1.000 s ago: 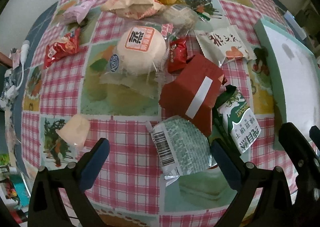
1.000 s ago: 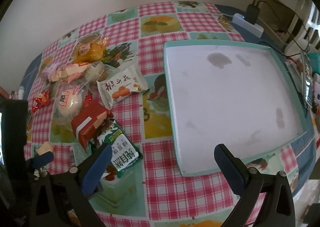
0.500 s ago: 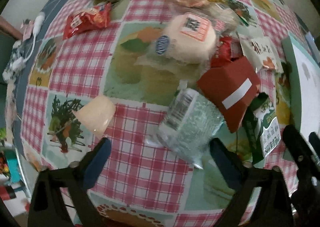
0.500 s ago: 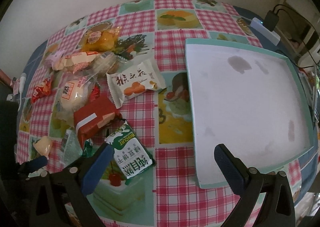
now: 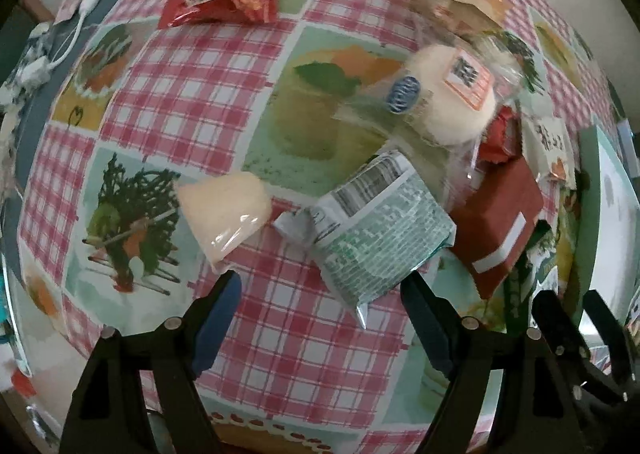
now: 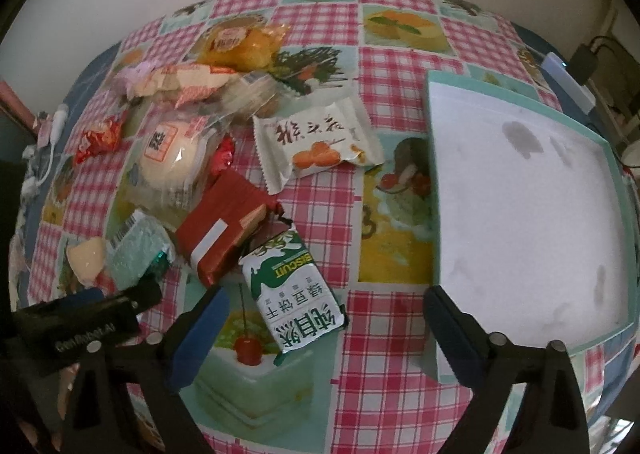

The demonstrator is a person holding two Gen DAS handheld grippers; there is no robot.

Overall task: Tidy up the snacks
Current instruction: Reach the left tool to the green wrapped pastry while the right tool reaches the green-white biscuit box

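Note:
Snacks lie in a heap on the checked tablecloth. My left gripper (image 5: 320,290) points straight down, its jaws closing with only bare cloth between the pads. A pale jelly cup (image 5: 224,213) sits just beyond its left finger, and a green-and-white packet (image 5: 380,230) just beyond its right. My right gripper (image 6: 326,304) hangs over a green biscuit packet (image 6: 294,294). That packet lies between its closing jaws, and the pads stand clear of it. The teal-rimmed white tray (image 6: 520,213) lies to the right with nothing in it.
A red box (image 6: 224,230), a wrapped white bun (image 6: 176,161), a white packet with orange fruit (image 6: 316,141), orange bread (image 6: 240,41) and a small red packet (image 5: 220,1) lie around. A white cable (image 5: 80,13) lies at the left table edge, a charger (image 6: 568,81) behind the tray.
The left gripper slid left from above the green-and-white packet toward the jelly cup, and its jaws narrowed. The right gripper shifted left from the tray's corner to over the green biscuit packet.

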